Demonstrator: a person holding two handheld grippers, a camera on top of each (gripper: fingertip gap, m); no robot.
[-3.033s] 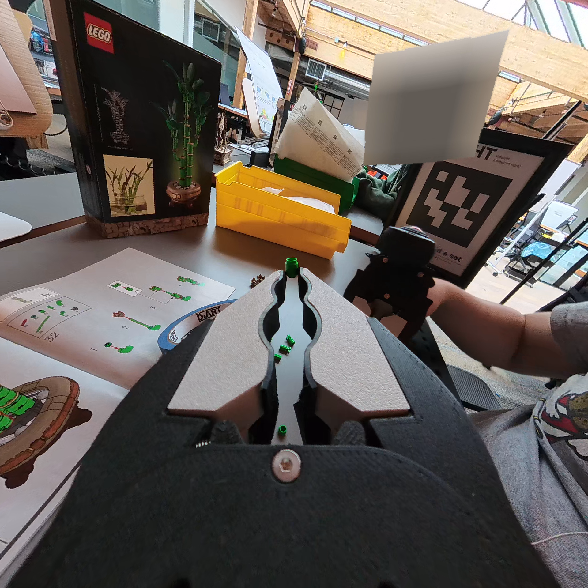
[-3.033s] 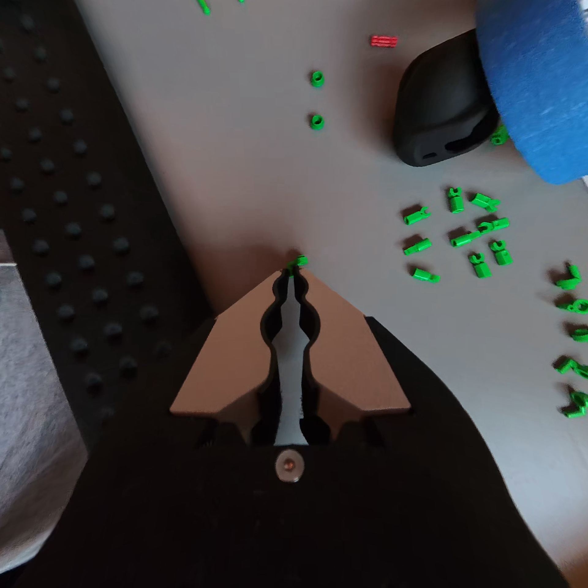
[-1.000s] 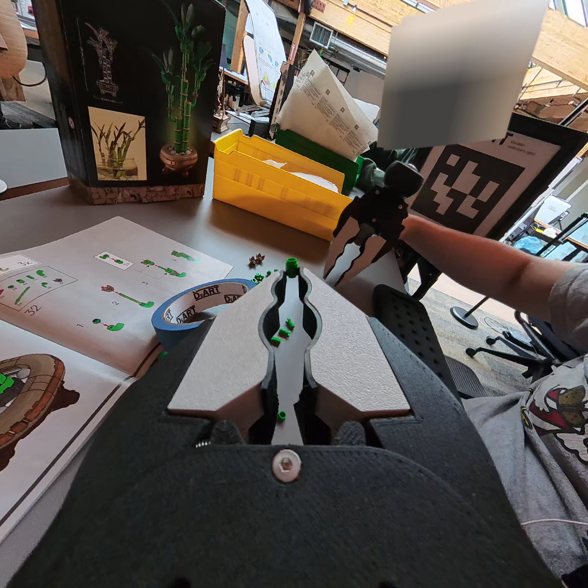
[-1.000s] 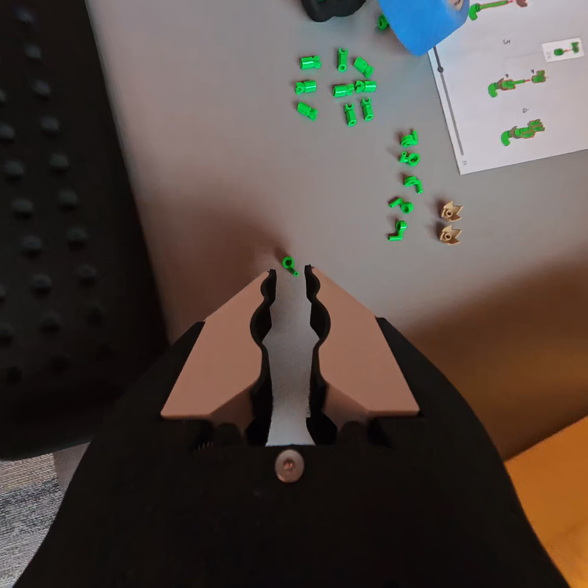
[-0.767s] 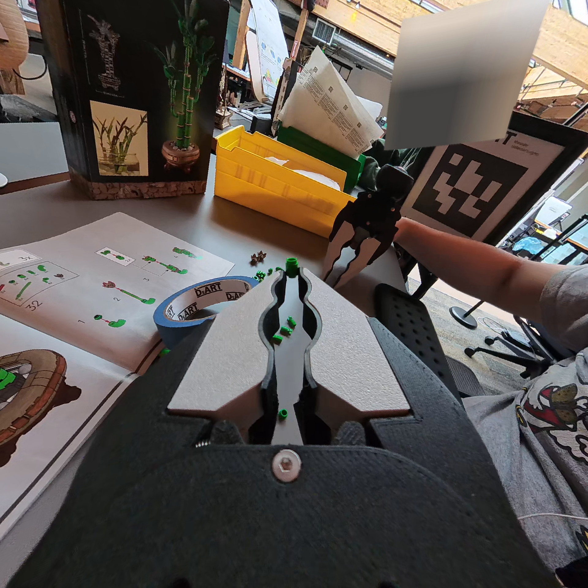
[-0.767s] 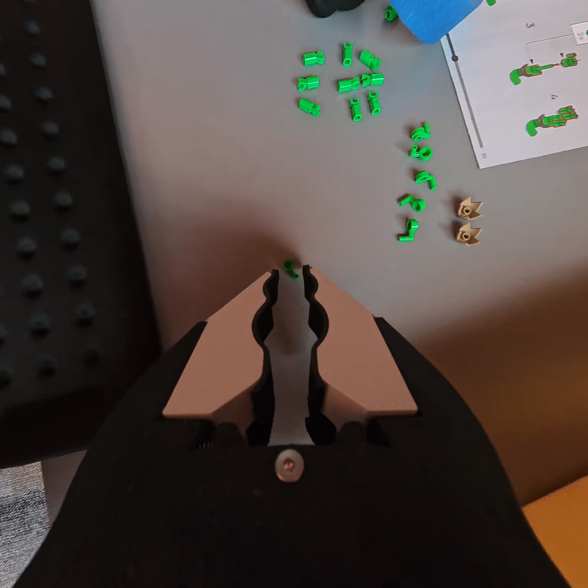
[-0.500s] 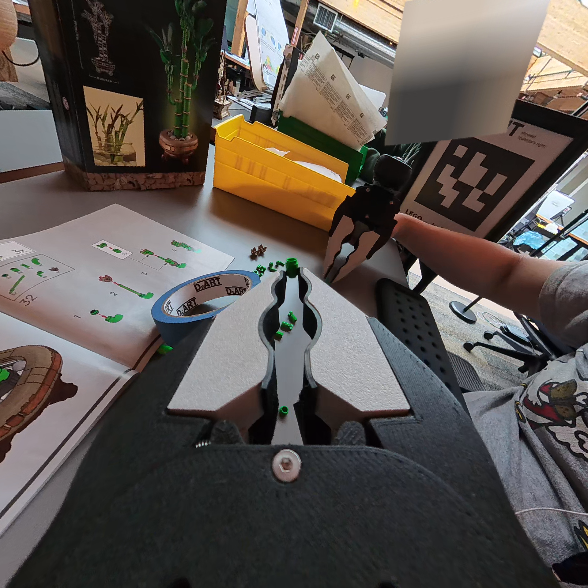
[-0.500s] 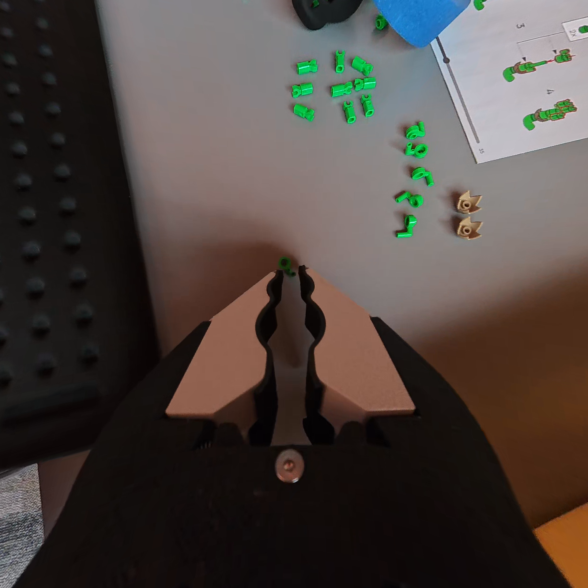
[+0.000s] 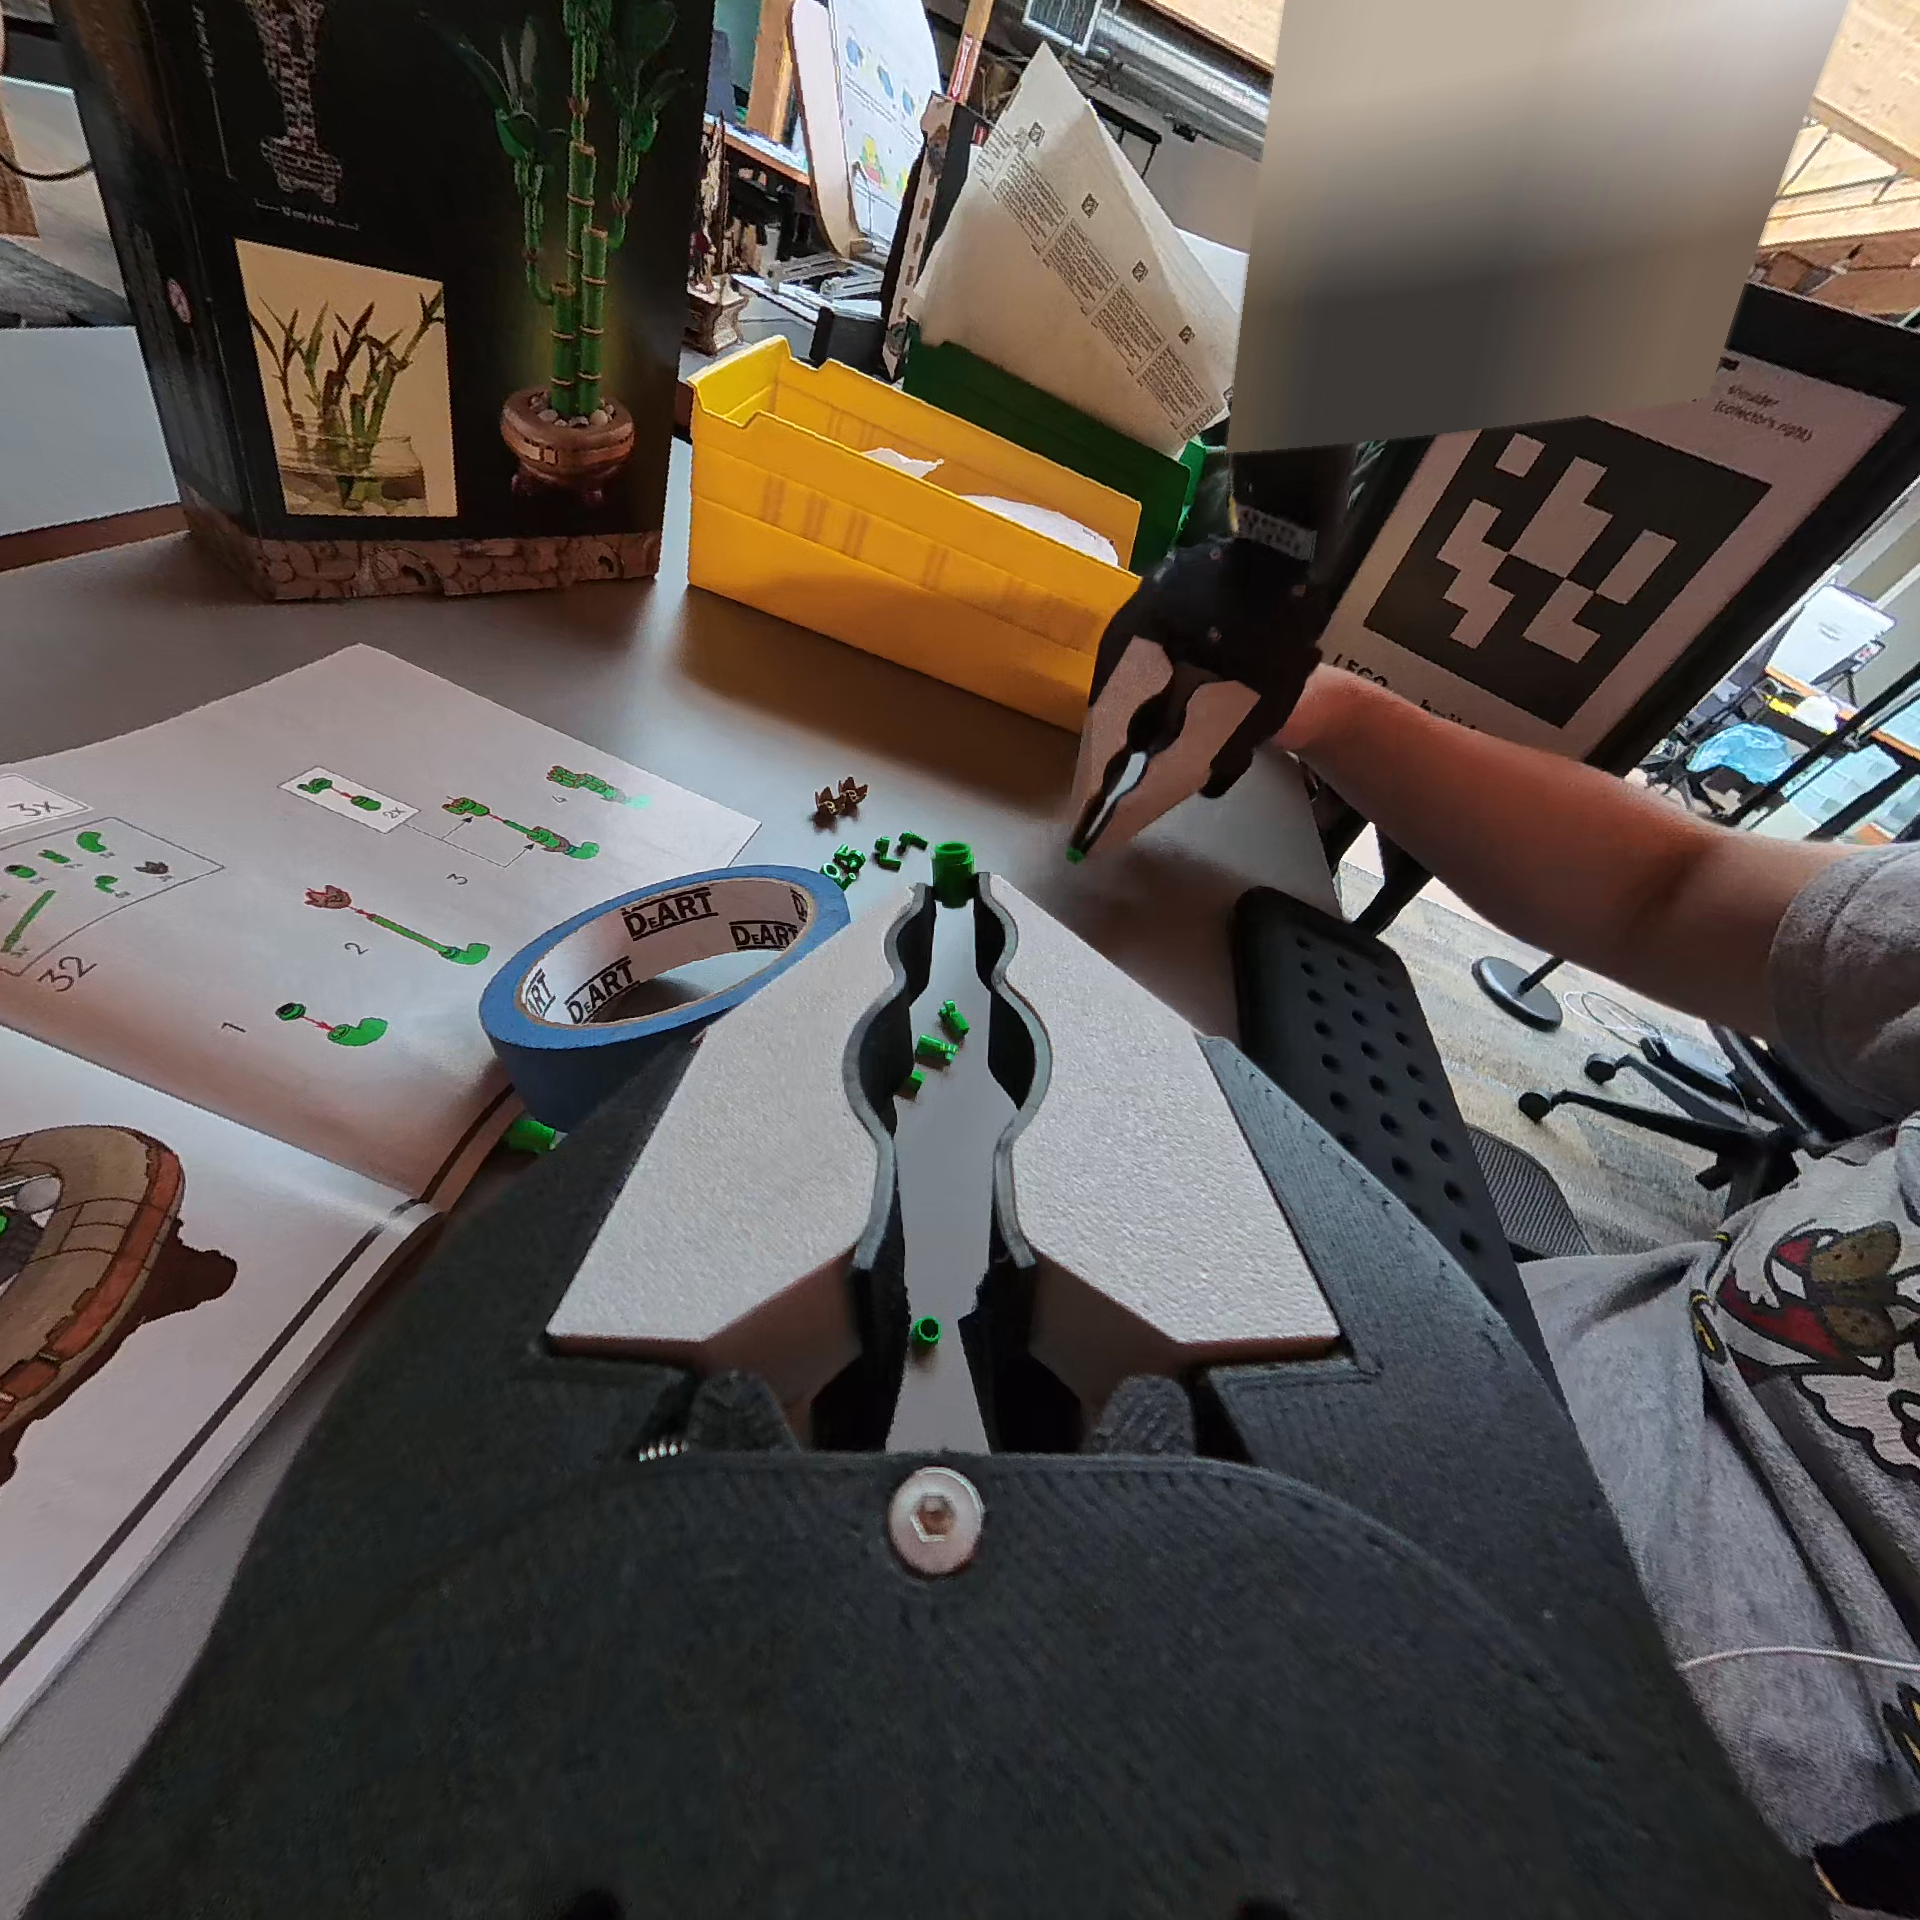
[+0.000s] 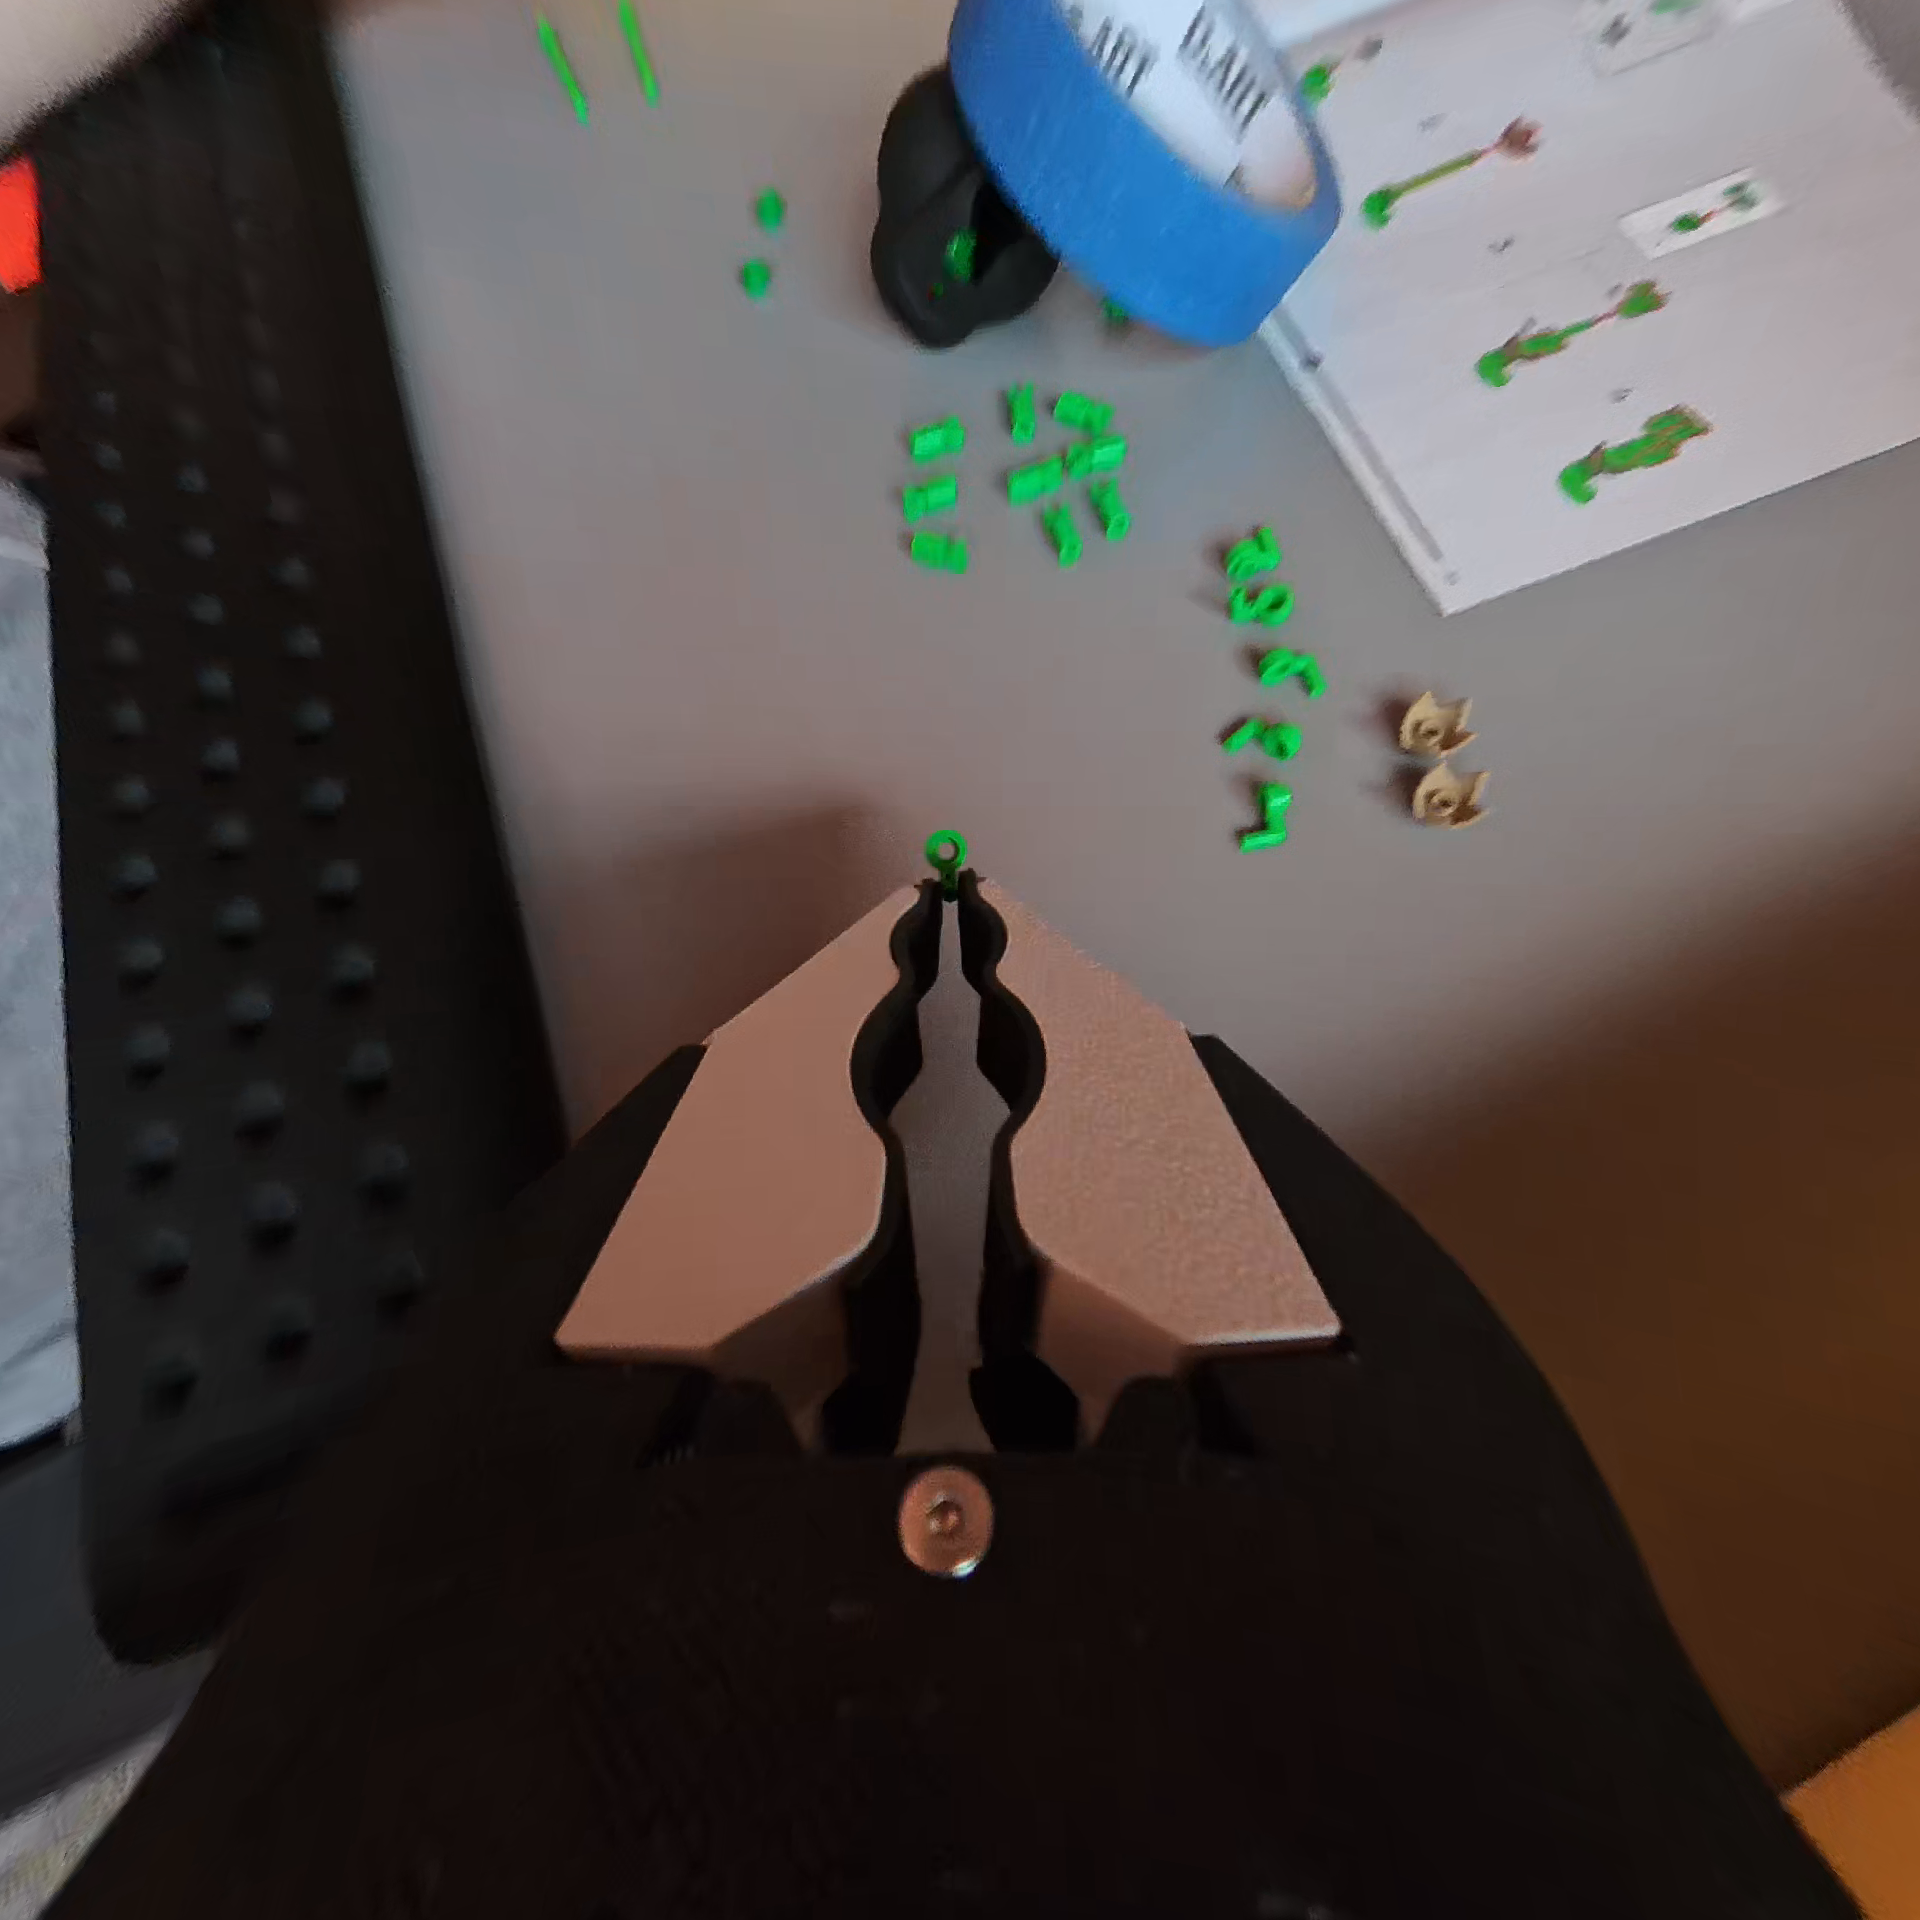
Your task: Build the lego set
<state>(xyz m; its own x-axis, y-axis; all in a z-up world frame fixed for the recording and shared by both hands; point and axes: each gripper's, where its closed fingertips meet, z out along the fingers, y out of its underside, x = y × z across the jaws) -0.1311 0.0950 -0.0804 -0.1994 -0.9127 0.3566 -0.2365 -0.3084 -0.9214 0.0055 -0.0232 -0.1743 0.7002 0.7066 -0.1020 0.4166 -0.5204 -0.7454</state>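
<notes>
Left gripper (image 9: 952,896) clamps a green cylinder piece (image 9: 950,864); right gripper (image 10: 950,891) pinches a green ring piece (image 10: 945,854) (ring visible only in right wrist view); yellow bin (image 9: 894,540) appears only in left.

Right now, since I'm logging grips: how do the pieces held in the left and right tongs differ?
The left tongs pinch a green stud piece: short, stubby, cylindrical. The right tongs pinch a green ring piece: thin, with an open loop sticking out past the tips. Both are small, bright green and gripped at the very tips.
</notes>
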